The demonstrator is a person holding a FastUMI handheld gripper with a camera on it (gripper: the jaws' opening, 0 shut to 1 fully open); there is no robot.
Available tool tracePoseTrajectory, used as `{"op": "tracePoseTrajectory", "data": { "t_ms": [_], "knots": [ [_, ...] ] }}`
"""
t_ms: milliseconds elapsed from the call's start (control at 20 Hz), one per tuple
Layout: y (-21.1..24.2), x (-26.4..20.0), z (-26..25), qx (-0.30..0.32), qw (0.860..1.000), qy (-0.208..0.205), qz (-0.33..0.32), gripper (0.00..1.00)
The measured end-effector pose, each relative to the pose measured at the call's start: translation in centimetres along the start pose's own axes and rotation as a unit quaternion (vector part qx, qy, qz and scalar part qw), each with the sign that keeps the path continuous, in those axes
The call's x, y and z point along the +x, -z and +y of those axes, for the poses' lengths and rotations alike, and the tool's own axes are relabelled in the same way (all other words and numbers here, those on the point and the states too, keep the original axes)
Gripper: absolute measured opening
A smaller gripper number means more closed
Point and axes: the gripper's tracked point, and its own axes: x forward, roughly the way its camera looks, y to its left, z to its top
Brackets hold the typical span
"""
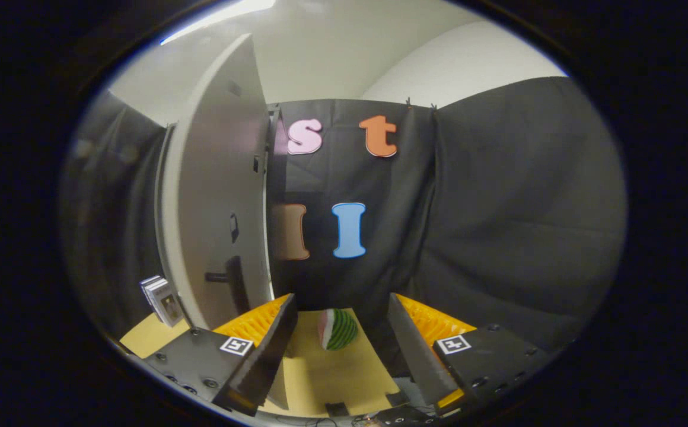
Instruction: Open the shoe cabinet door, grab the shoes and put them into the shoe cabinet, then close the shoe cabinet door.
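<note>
Claw (340,332): two flat tapering fingers spread apart, ribbed pads, screwed mounts each bearing square black-white marker.

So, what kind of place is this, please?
Probably a staged recording booth, not a home: black cloth wall, a cabinet door swung open, a watermelon-slice toy on the tan surface. The gripper is open, holding nothing.

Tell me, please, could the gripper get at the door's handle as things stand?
Probably yes: the gripper is open and holds nothing, and the handle on the open door sits just beyond its left finger, nothing between.
</note>
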Motion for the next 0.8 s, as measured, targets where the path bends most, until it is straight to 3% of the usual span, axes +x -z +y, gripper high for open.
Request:
{"op": "tracePoseTrajectory", "data": {
  "t_ms": [350,800],
  "knots": [
    [0.3,9.4,1.4,0.008,0.999,-0.052,-0.001,0.96],
    [0.6,11.3,5.0,-0.009,0.996,-0.087,0.001,0.95]
  ]
}}
